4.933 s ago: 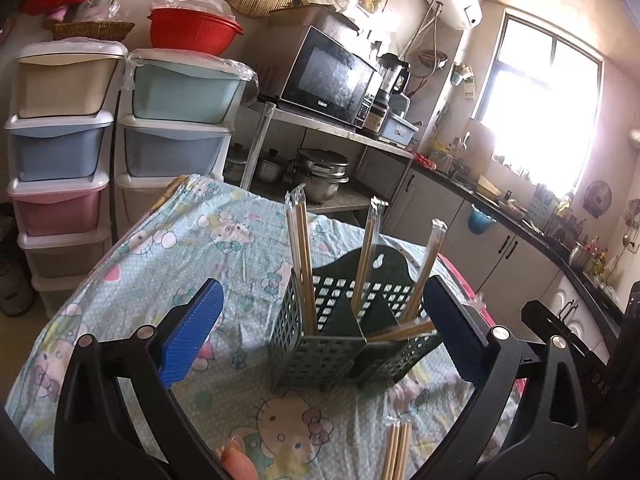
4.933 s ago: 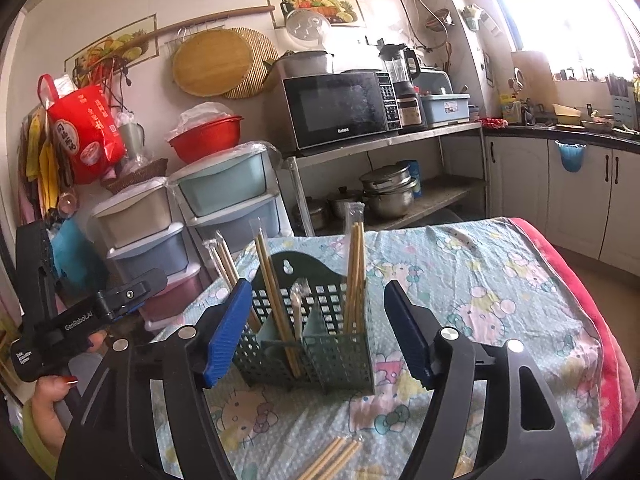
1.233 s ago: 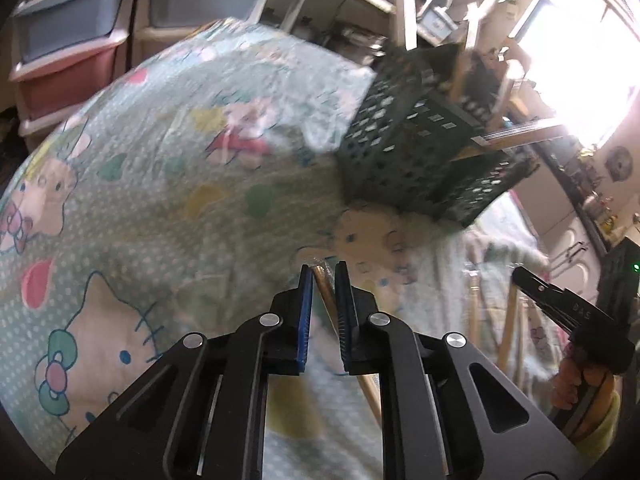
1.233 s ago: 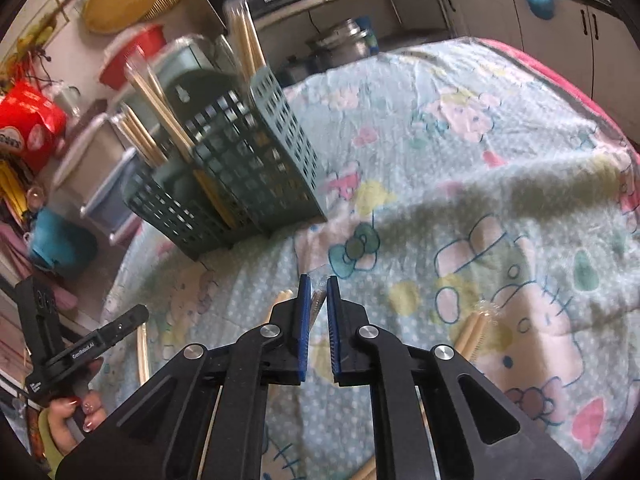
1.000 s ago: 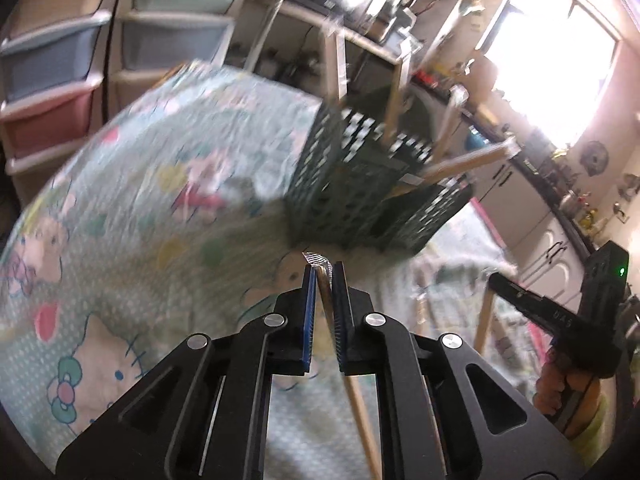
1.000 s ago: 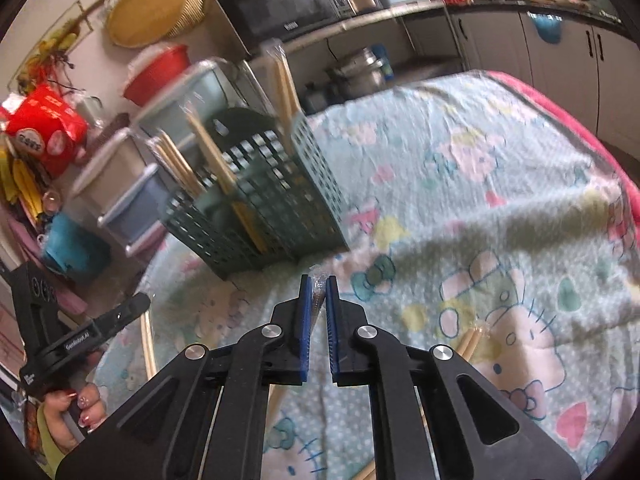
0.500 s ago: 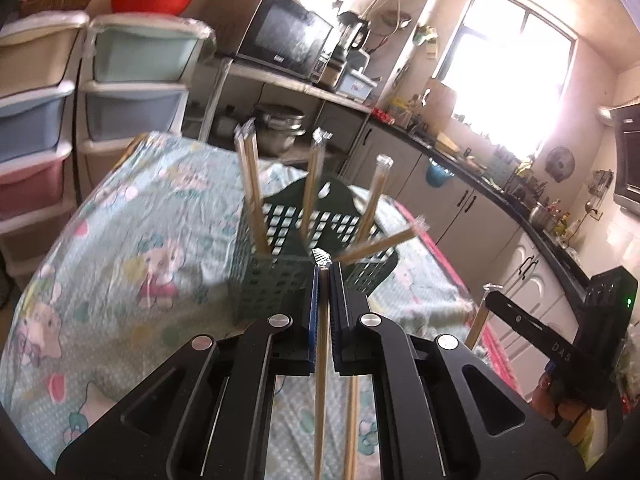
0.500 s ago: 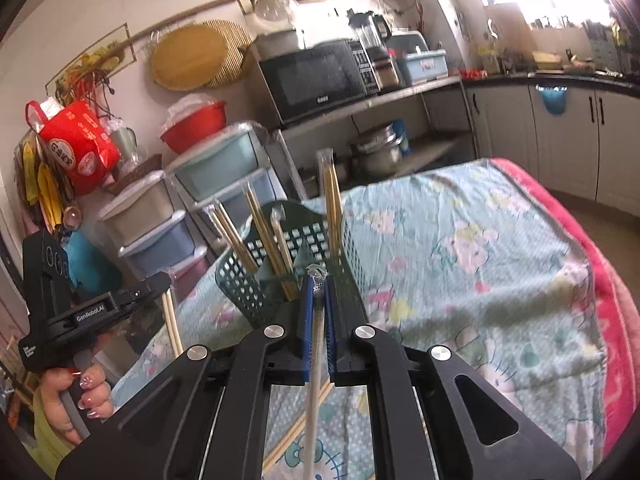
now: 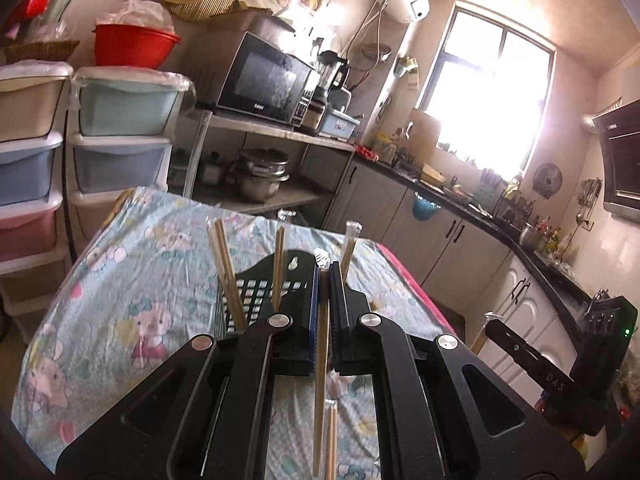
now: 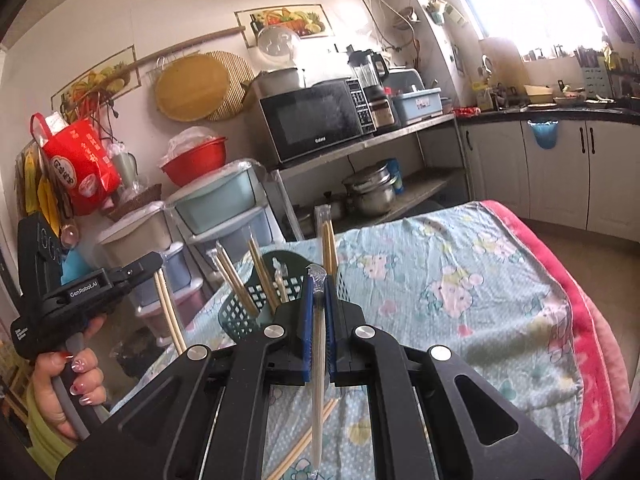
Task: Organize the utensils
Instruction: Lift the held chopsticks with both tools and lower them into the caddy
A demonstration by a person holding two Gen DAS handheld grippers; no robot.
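Observation:
In the left wrist view my left gripper is shut on a plastic-wrapped pair of wooden chopsticks, which hangs down between the blue pads above the table. Just beyond it stands the dark green slotted utensil holder with several wrapped chopstick pairs upright in it. In the right wrist view my right gripper is shut on another wrapped chopstick pair, also hanging down, with the holder behind it. Each gripper shows at the edge of the other's view, chopsticks in its jaws. More loose chopsticks lie on the cloth below.
The table wears a light blue cartoon-print cloth with a pink blanket edge on the right. Stacked plastic drawers stand behind the table, next to a shelf with a microwave and pots. White cabinets line the right wall.
Both grippers, open around the holder some seconds ago, shut on chopsticks lying on the cloth. Over the last second they rose with them and tilted up to face the holder.

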